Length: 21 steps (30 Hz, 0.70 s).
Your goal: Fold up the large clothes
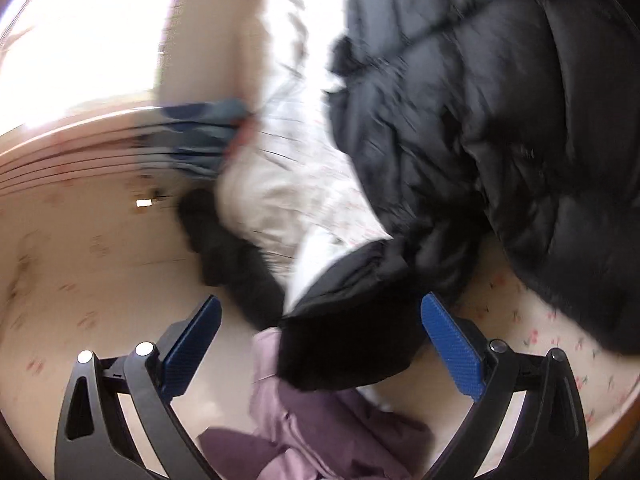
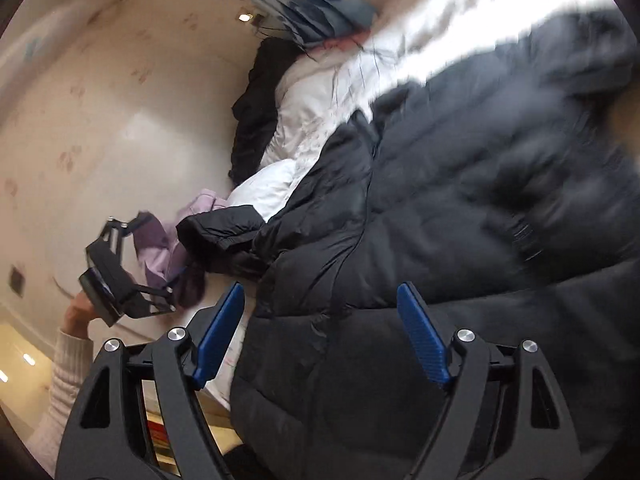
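Both grippers are held wide open: left gripper (image 1: 320,344) over the black jacket's sleeve (image 1: 352,320), right gripper (image 2: 320,332) above its body.

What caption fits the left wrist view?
Open left gripper poised at black puffer jacket sleeve cuff.

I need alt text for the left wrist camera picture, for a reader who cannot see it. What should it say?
The open left gripper, with blue pads, points at the cuff of a black puffer jacket sleeve lying between its fingers, not gripped. The jacket spreads over a floral bedsheet, with a purple garment below the cuff and white bedding behind. The picture is motion-blurred.
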Each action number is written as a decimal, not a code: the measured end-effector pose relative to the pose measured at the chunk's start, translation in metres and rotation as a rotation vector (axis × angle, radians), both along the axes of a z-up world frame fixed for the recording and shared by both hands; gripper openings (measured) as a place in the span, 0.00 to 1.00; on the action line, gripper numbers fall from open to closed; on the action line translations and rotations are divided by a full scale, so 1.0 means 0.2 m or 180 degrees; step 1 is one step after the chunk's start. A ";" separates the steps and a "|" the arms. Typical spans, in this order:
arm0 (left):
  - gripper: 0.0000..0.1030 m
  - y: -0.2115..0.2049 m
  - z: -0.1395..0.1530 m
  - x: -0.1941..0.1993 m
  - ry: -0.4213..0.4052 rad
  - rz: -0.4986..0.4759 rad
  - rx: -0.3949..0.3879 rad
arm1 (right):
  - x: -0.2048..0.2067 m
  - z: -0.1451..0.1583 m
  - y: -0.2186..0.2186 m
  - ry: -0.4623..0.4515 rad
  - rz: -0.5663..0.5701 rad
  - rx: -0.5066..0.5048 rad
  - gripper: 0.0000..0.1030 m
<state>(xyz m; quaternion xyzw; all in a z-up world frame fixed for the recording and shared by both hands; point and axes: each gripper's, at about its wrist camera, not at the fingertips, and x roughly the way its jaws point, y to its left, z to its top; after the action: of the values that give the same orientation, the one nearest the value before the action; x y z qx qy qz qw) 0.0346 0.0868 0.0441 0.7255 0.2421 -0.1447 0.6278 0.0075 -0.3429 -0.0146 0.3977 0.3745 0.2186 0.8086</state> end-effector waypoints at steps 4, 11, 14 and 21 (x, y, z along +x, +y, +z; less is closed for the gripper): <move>0.91 -0.01 -0.12 0.23 0.0245 0.0164 0.0240 | -0.01 -0.12 0.02 0.0247 0.0013 0.0079 0.73; 0.03 0.08 -0.05 0.64 0.0571 0.1380 -0.0911 | -0.07 -0.25 -0.09 0.0312 -0.0194 -0.0024 0.73; 0.03 0.26 0.38 0.66 0.0166 0.1717 -0.2277 | -0.07 -0.29 -0.09 0.0339 -0.0234 0.0010 0.73; 0.02 0.97 0.97 0.48 -0.0054 0.2148 -0.4621 | -0.08 -0.33 -0.06 0.0393 -0.0257 -0.0081 0.74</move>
<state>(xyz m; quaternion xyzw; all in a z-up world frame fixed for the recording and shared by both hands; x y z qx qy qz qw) 0.1308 0.2802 0.2373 0.0244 0.2891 -0.0629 0.9549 -0.0088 -0.3539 -0.0804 0.4149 0.4100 0.1561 0.7971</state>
